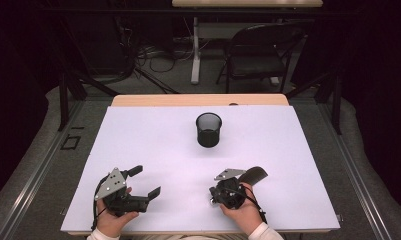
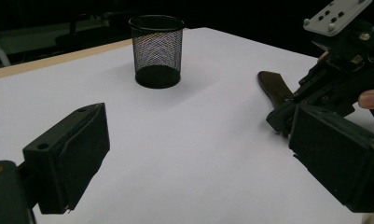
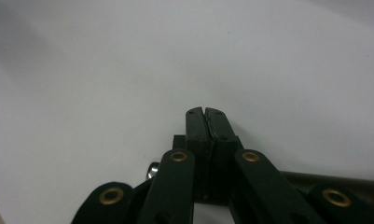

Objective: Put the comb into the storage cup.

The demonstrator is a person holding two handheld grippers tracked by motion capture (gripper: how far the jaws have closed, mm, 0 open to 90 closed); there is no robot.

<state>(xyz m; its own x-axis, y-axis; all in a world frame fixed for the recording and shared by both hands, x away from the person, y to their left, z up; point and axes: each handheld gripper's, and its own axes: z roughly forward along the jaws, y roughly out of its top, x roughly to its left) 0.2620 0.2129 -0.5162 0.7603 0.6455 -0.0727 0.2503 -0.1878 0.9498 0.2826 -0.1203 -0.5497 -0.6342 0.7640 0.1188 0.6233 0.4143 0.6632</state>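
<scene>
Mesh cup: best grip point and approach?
On the mesh cup, grip the rim from above, one jaw inside the wall, one outside. It stands upright with its mouth open; the round wall would likely slip in a side grip.

**Colours and patterns on the table**

White sheet (image 1: 153,145) over pale wood table (image 1: 198,100). Black wire-mesh cup (image 1: 208,129), fine grid pattern, solid dark base. Left gripper (image 1: 147,181) black, grey plate on top. Right gripper (image 1: 236,186) black, brass-coloured rivets on the arms. Dark brown flat object (image 1: 253,174) beside it. White sleeves.
</scene>
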